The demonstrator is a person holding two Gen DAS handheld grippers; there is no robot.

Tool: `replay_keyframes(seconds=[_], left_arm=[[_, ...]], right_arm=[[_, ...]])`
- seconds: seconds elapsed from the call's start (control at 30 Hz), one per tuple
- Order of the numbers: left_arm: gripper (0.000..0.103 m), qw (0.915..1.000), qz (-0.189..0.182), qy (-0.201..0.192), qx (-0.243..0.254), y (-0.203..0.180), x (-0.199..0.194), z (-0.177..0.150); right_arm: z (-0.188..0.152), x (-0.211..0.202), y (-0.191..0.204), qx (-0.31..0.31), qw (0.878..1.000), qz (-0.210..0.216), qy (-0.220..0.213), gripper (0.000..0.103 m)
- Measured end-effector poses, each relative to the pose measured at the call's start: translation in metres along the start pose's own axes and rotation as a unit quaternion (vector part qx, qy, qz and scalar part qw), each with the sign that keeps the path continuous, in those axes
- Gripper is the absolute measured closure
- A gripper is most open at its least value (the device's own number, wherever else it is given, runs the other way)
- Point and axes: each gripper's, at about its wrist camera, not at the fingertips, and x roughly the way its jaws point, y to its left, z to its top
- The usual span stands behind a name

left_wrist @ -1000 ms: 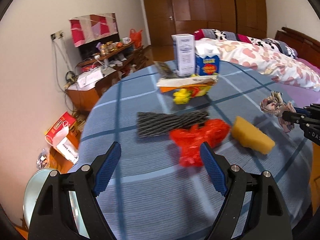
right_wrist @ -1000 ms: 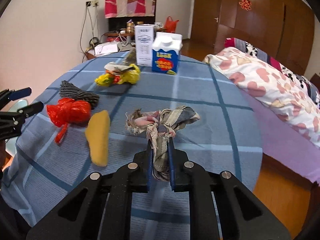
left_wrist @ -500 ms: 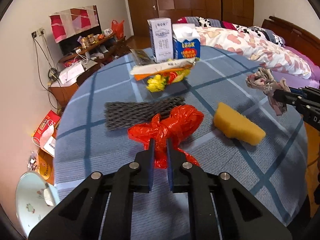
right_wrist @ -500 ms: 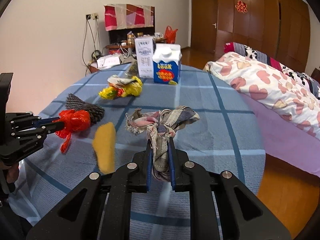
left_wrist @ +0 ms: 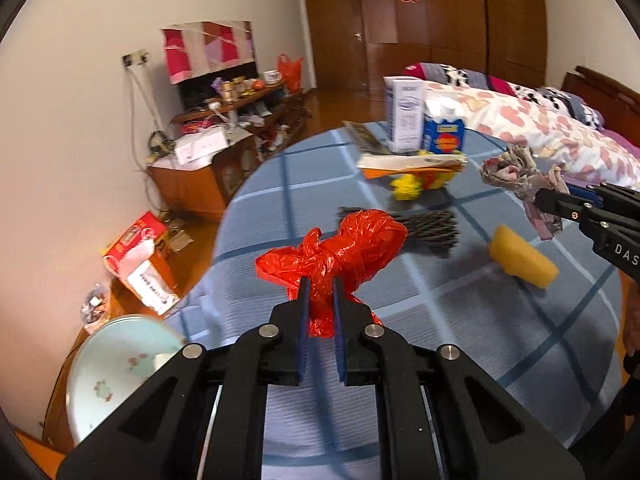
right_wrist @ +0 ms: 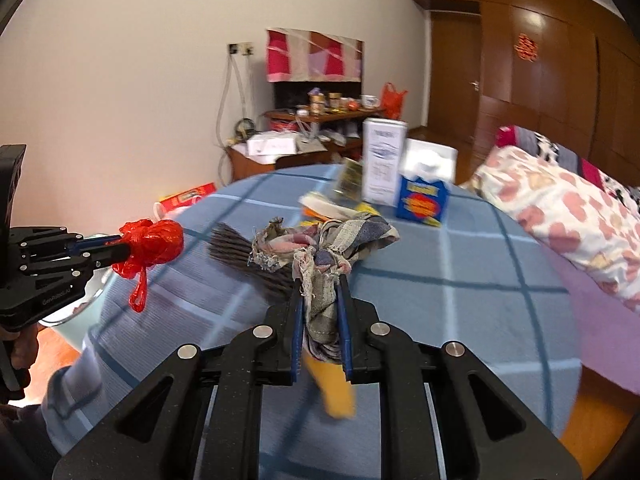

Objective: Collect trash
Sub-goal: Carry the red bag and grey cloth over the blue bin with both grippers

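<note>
The red plastic bag [left_wrist: 344, 248] is a light, thin, crumpled film; I judge it soft and a little slippery, so it is best taken at its twisted, knotted middle, where the material is thick. The left hand-held gripper [left_wrist: 318, 300] holds it just there, its jaws nearly together on the bunched plastic, and the bag hangs clear above the blue checked counter [left_wrist: 500, 320]. The cloth rag [right_wrist: 320, 248] is also soft and limp, with frayed edges, and it will not slip easily. The right hand-held gripper [right_wrist: 320, 312] pinches it with a narrow opening, above the counter. A yellow sponge [left_wrist: 522, 262] lies on the counter.
</note>
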Motion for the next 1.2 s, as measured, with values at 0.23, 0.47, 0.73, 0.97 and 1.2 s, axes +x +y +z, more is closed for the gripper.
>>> replay_keyframes(seconds=[0.23, 0.47, 0.73, 0.97, 1.2], left_arm=[[0.093, 0.999, 0.039, -0.012, -0.021, 0.035, -0.015, -0.008], [0.093, 0.9971, 0.067, -0.012, -0.035, 0.062, -0.023, -0.018], [0.093, 0.9943, 0.094, -0.007, -0.05, 0.092, -0.031, -0.032], [0.093, 0.9913, 0.115, -0.009, -0.064, 0.114, -0.041, -0.044], [0.093, 0.9881, 0.131, -0.005, -0.08, 0.133, -0.046, -0.052]], right_arm=[[0.016, 0.019, 0.043, -0.034, 0.999, 0.039, -0.011, 0.087], [0.025, 0.033, 0.078, -0.06, 0.996, 0.064, -0.014, 0.087], [0.035, 0.049, 0.105, -0.077, 0.993, 0.087, -0.016, 0.087], [0.044, 0.063, 0.126, -0.089, 0.991, 0.098, -0.013, 0.087], [0.045, 0.073, 0.145, -0.104, 0.989, 0.109, -0.004, 0.086]])
